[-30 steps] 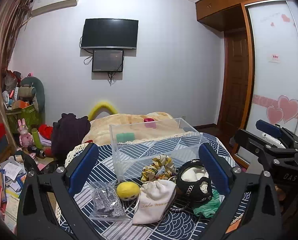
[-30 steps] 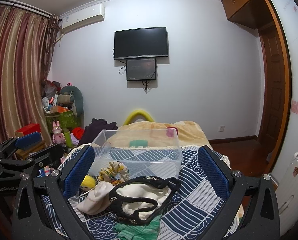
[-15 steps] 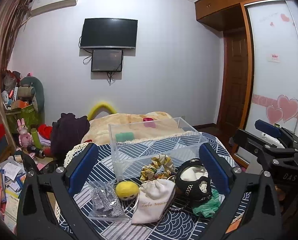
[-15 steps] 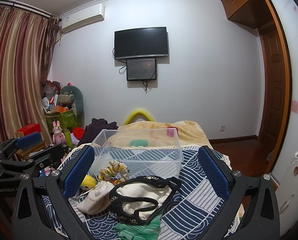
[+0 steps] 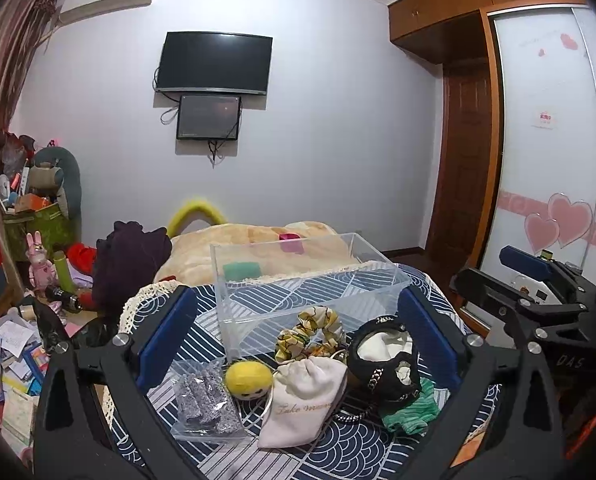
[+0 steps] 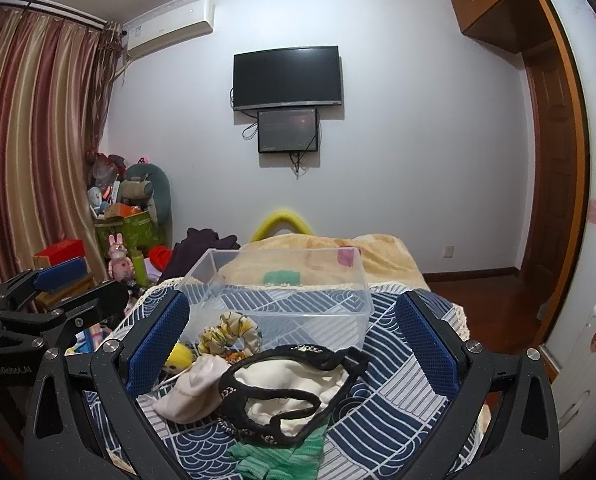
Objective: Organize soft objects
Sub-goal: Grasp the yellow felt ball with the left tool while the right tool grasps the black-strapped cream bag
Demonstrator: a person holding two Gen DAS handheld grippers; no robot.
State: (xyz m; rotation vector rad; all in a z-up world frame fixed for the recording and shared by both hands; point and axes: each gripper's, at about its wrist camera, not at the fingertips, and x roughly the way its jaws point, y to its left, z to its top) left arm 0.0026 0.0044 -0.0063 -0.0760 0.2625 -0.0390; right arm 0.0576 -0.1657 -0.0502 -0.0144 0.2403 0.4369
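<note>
A clear plastic box (image 5: pixel 305 280) (image 6: pixel 282 292) stands on a blue patterned cloth. In front of it lie a yellow scrunchie (image 5: pixel 311 330) (image 6: pixel 230 334), a yellow plush ball (image 5: pixel 248 380) (image 6: pixel 178 356), a white drawstring pouch (image 5: pixel 303 396) (image 6: pixel 194 390), a black-and-white bag (image 5: pixel 385 364) (image 6: pixel 290 392), a green cloth (image 5: pixel 407 410) (image 6: pixel 278 456) and a clear packet of grey items (image 5: pixel 206 400). My left gripper (image 5: pixel 298 344) is open above the pile. My right gripper (image 6: pixel 294 344) is open over the black-and-white bag. Both are empty.
A beige blanket (image 5: pixel 258 244) lies behind the box. A dark garment (image 5: pixel 130 256) and floor clutter (image 5: pixel 14 340) are to the left. A wardrobe door (image 5: pixel 545 160) and wooden door (image 5: pixel 461 160) are to the right. A TV (image 6: pixel 288 78) hangs on the far wall.
Both views shift only slightly; the left gripper has drifted a little. Nothing was picked up or moved.
</note>
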